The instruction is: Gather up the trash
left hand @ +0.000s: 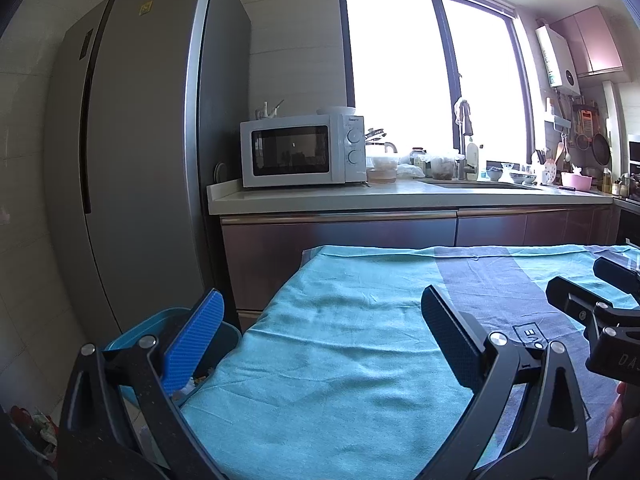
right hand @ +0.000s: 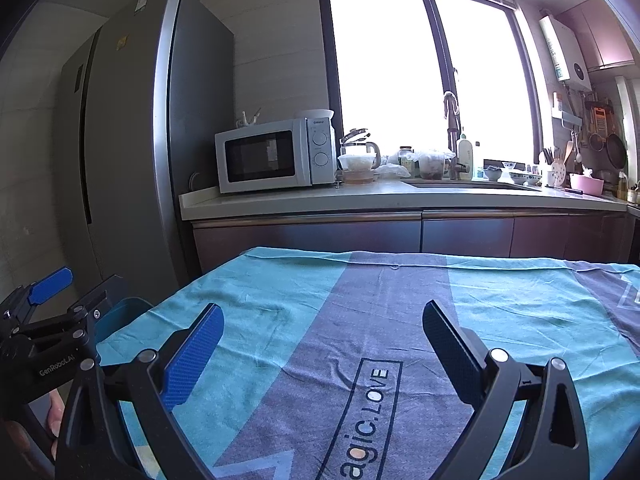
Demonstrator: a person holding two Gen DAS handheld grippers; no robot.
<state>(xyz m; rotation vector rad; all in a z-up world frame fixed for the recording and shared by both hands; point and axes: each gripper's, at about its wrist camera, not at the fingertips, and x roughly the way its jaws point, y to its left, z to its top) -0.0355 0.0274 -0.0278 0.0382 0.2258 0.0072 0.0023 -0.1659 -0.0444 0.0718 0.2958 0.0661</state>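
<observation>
My left gripper [left hand: 324, 320] is open with nothing between its blue pads [left hand: 196, 336]. It hovers over the left edge of a table covered by a teal and grey cloth [left hand: 340, 360]. Just left of the table, under the left finger, stands a blue bin [left hand: 132, 338] with small pale scraps [left hand: 192, 384] inside. My right gripper [right hand: 324, 336] is also open and empty, above the cloth's grey stripe with printed lettering [right hand: 360, 412]. Each gripper shows in the other's view: the right gripper [left hand: 592, 280] at the right edge, the left gripper [right hand: 76, 286] at the left above the bin [right hand: 124, 312]. No loose trash shows on the cloth.
A tall grey fridge [left hand: 132, 160] stands left, behind the bin. Beyond the table runs a counter [left hand: 400, 196] with a white microwave [left hand: 300, 152], jars, bowls and a sink under a bright window. Crumpled red and pale items [left hand: 36, 424] lie on the floor at lower left.
</observation>
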